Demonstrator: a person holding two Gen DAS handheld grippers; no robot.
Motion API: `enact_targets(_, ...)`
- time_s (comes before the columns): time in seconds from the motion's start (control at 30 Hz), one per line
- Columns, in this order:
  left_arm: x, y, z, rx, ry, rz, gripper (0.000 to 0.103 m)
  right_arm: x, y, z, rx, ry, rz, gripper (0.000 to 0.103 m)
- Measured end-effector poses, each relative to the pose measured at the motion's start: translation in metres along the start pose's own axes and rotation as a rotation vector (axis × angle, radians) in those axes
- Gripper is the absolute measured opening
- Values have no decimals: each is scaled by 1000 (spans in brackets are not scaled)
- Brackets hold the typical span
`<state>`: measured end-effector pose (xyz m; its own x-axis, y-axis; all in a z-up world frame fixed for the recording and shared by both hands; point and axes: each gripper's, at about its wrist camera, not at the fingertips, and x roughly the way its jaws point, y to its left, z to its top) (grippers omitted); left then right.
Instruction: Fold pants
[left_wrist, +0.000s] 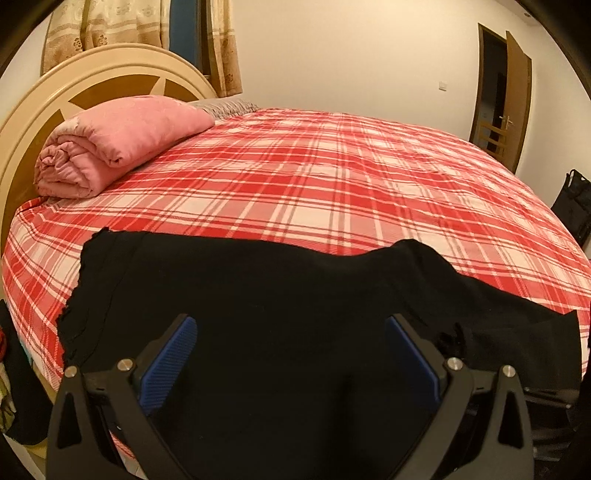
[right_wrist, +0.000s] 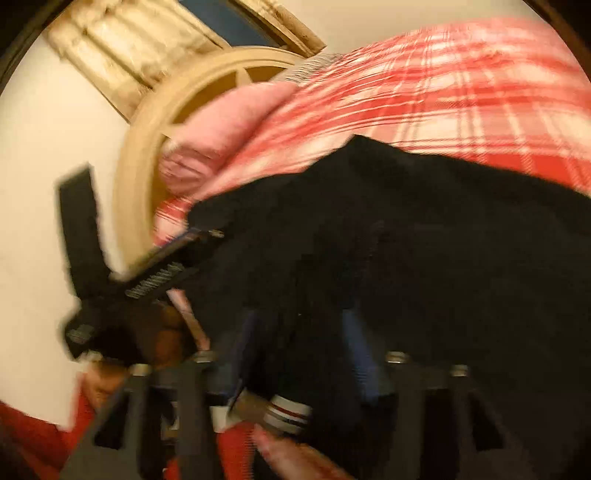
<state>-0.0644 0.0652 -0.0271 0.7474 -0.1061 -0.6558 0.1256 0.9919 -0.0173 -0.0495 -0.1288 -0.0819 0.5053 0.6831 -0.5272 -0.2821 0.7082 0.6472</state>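
Black pants lie spread across the near edge of a bed with a red plaid sheet. My left gripper hovers low over them, its blue pads wide apart and nothing pinched between them. The right wrist view is blurred. There my right gripper points at the pants; its blue pads stand apart with dark cloth lying between them, not visibly pressed. The left gripper shows at the left in that view, over the pants' left edge, held by a hand.
A rolled pink quilt lies at the bed's head by the round headboard. A wooden door and a black bag are on the far right. A red sleeve and a striped cuff show low in the right wrist view.
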Motion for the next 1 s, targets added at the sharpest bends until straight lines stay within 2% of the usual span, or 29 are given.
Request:
enact_targets(0.03,0,-1,1,2,-1,-3,103,-9,-1,2,18,-17,28,56)
enact_targets(0.07,-2,-2,2,6,-4,-8,103,-26,0,5,18,-71,48,56)
enact_targets(0.13,-8,-7,5,15,-16,-23,103,-65,-1,9,-11,-187,14,56)
enact_targets(0.2,-15,-15,8,27,-36,-46,103,-106,-9,10,-41,-268,-144,55)
enact_targets(0.27,-20,-27,9,52,-43,-83,103,-144,-28,9,-33,-322,-375,55)
enact_targets(0.3,-21,-35,8,64,-41,-95,103,-159,-39,6,-16,-343,-459,54)
enact_targets(0.33,-23,-46,5,79,-38,-120,103,-173,-50,2,4,-356,-525,51)
enact_targets(0.37,-23,-54,2,94,-35,-142,103,-187,-61,-2,34,-359,-584,45)
enact_targets(0.4,-24,-65,-2,121,-33,-164,103,-195,-70,-6,58,-357,-612,41)
enact_targets(0.5,-16,-96,-18,200,-13,-153,103,-203,-80,-15,85,-348,-634,34)
enact_targets(0.67,2,-115,-33,239,77,-139,102,-171,-78,-12,14,-298,-616,28)
enact_targets(0.77,3,-118,-40,264,89,-120,102,-142,-97,-4,20,-257,-725,25)
enact_targets(0.9,2,-117,-43,263,91,-120,102,-137,-107,-1,42,-321,-767,22)
enact_targets(1.0,5,-115,-44,238,97,-134,103,-143,-113,-1,104,-359,-736,21)
